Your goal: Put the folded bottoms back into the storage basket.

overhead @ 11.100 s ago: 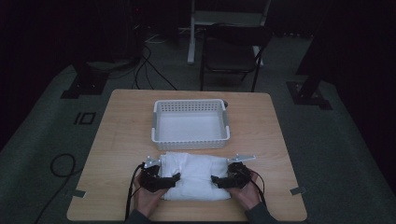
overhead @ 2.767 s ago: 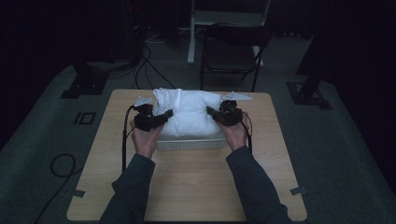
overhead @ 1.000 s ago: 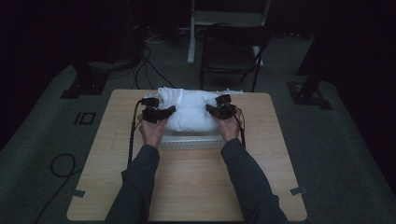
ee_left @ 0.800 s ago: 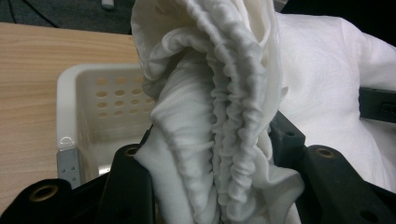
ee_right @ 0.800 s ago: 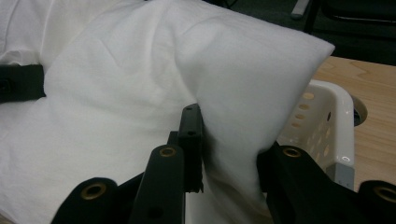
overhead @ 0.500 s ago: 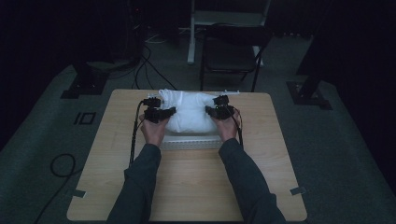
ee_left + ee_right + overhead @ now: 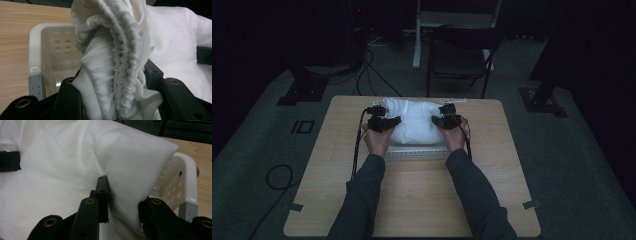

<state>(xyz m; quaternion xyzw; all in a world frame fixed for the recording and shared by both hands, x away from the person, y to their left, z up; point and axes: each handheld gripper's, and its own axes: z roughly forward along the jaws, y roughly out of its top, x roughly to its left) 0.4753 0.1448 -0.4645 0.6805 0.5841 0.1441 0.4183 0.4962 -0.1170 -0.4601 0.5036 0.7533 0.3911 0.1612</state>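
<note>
Cloth [image 7: 414, 125] going into basket [image 7: 417, 152], bunched between both tongs.
Left tongs [image 7: 387, 122] and right tongs [image 7: 443, 120] are clamping its ends, now hovering steady after carrying it over: lowering next.

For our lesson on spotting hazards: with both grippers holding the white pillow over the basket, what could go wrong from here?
1. The pillow looks bulkier than the white basket, so it may bulge over the rim rather than settle inside.
2. The left gripper pinches only bunched fabric, which could slip free.
3. Pushing down might slide the light basket across the table.
</note>
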